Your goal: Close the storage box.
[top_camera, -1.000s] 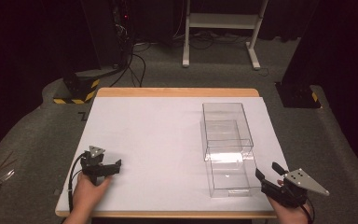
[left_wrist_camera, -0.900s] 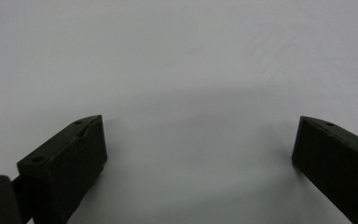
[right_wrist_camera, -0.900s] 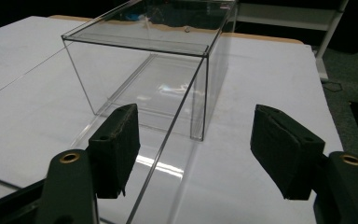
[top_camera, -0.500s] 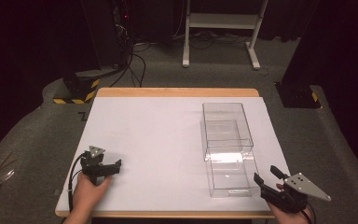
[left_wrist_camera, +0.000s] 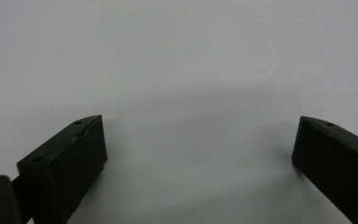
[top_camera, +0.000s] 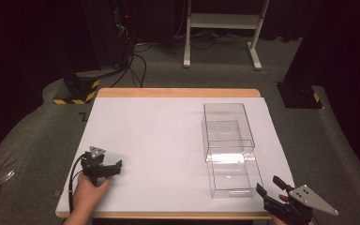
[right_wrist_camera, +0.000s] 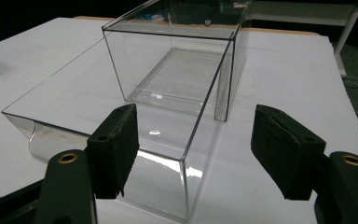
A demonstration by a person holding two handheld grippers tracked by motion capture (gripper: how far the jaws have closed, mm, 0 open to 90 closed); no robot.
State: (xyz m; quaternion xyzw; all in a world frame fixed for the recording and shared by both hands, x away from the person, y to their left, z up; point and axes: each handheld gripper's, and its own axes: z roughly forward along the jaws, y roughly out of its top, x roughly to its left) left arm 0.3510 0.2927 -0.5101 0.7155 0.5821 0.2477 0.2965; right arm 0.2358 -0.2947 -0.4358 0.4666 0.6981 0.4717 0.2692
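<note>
A clear plastic box (top_camera: pixel 228 126) stands on the right side of the white table (top_camera: pixel 159 136). A clear open-top tray (top_camera: pixel 232 173) sticks out of it toward the front edge. In the right gripper view the tray (right_wrist_camera: pixel 121 116) is close ahead with the box (right_wrist_camera: pixel 177 60) behind it. My right gripper (top_camera: pixel 267 184) hovers off the front right corner, open and holding nothing, a little short of the tray's near end; its jaws (right_wrist_camera: pixel 196 121) frame the tray's right corner. My left gripper (top_camera: pixel 115 166) rests at the front left, open (left_wrist_camera: pixel 196 140) over bare white tabletop.
The table has a wooden rim (top_camera: pixel 178 92). On the carpet behind it are a white stand (top_camera: pixel 220 28), cables (top_camera: pixel 136 61), a black and yellow striped base (top_camera: pixel 77 91) at the left and a dark pedestal (top_camera: pixel 300 93) at the right.
My right gripper has drawn back toward the front edge and slightly left, away from the tray. The left gripper and the box have stayed put.
</note>
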